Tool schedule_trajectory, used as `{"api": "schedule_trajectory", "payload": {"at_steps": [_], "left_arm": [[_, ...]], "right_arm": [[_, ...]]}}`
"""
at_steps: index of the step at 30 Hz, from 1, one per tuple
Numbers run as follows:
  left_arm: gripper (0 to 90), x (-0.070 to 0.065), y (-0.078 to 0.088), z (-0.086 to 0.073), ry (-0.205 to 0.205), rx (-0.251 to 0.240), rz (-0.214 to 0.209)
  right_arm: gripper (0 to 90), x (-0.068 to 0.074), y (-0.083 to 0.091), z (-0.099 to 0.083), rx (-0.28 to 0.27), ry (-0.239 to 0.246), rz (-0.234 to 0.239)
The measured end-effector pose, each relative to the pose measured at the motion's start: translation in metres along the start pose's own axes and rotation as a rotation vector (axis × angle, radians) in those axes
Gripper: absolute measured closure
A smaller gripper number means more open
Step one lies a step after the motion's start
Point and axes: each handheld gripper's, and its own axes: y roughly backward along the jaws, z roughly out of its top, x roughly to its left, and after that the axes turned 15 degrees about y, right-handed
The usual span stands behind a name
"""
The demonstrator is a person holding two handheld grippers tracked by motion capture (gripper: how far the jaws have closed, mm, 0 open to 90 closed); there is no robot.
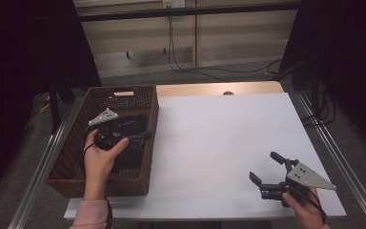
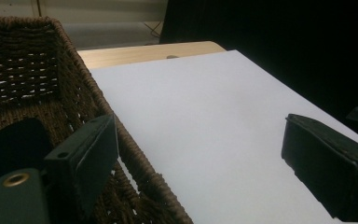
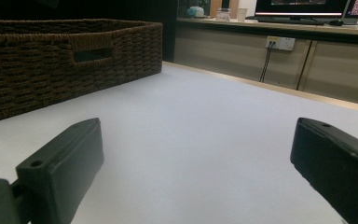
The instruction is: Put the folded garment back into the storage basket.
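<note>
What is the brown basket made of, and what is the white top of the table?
The basket looks like woven wicker or rattan, dark brown and matt: you can see plaited strands and little gaps in its wall. The white table cover looks like smooth matt paper or board, though it could be plastic; pale wood shows at its far edge.

Brown wicker basket [image 1: 76, 157] at table's left edge, dark item [image 1: 133, 152] inside, white table surface [image 1: 219, 143], black cables [image 1: 171, 52] behind.

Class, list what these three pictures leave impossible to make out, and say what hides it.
- Dark item in the wicker basket, high view: too dim to identify, partly behind the left gripper.
- Monitor screens, right gripper view: cut by the top edge, text too small.
- Basket's near end, left gripper view: cut off by the frame.
</note>
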Motion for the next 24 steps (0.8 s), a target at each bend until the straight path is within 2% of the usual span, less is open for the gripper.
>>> {"api": "schedule_trajectory", "payload": {"at_steps": [6, 13, 19, 21, 22, 23, 24], "left_arm": [[9.6, -0.001, 0.000, -0.004, -0.001, -0.005, -0.013], [8.2, -0.001, -0.001, -0.007, -0.002, -0.019, -0.009], [5.4, 0.000, -0.002, -0.010, -0.023, -0.020, 0.003], [4.5, -0.001, -0.001, -0.011, -0.022, -0.021, 0.005], [4.4, -0.002, 0.000, -0.011, -0.007, -0.011, 0.004], [4.2, -0.001, 0.000, -0.011, -0.025, -0.029, 0.013], [4.2, -0.001, 0.001, -0.010, -0.027, -0.029, 0.010]], "right_arm": [[2.1, 0.000, 0.000, 0.000, 0.002, 0.001, 0.001], [2.1, 0.001, 0.000, 0.000, 0.003, 0.002, -0.001], [2.1, 0.001, -0.001, 0.000, 0.003, 0.002, 0.003], [2.1, 0.001, 0.000, 0.000, 0.004, -0.002, 0.003], [2.1, 0.001, 0.000, 0.000, 0.003, 0.001, 0.004], [2.1, 0.001, 0.000, 0.000, 0.006, 0.005, 0.004], [2.1, 0.002, -0.001, 0.000, 0.006, 0.001, 0.004]]}}
